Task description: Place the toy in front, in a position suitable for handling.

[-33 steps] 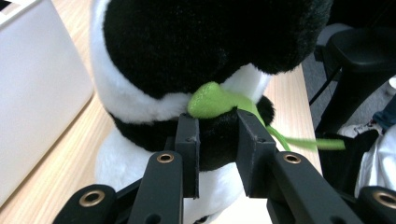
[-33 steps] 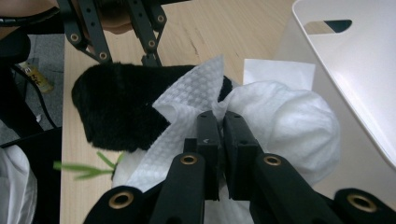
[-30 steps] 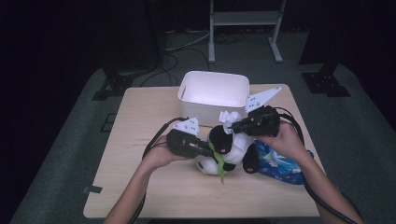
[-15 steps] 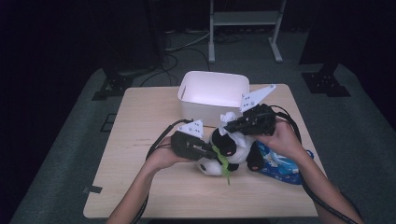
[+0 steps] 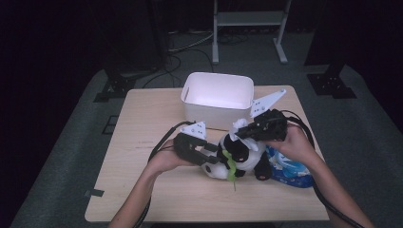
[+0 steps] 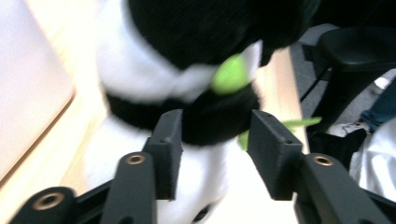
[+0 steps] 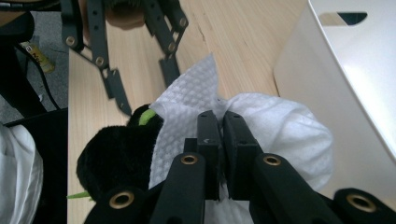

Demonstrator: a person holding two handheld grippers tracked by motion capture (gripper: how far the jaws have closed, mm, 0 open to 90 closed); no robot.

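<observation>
Two grippers meet over a panda [image 5: 228, 159] near the worktop's [image 5: 142, 190] right front, before a white bin [image 5: 216, 97]. In the left gripper view, the left gripper's [image 6: 215, 149] fingers, just opening, stand apart around the panda's black limb. In the right gripper view, the right gripper's [image 7: 222, 140] fingers pinch a white tissue [image 7: 275, 130] against the panda.

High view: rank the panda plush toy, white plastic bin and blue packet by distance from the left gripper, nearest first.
1. Black-and-white panda plush toy: right at the left gripper, between its fingers.
2. Blue packet: beyond the panda, at the table's right edge.
3. White plastic bin: toward the table's far edge; close to the packet's distance.
</observation>
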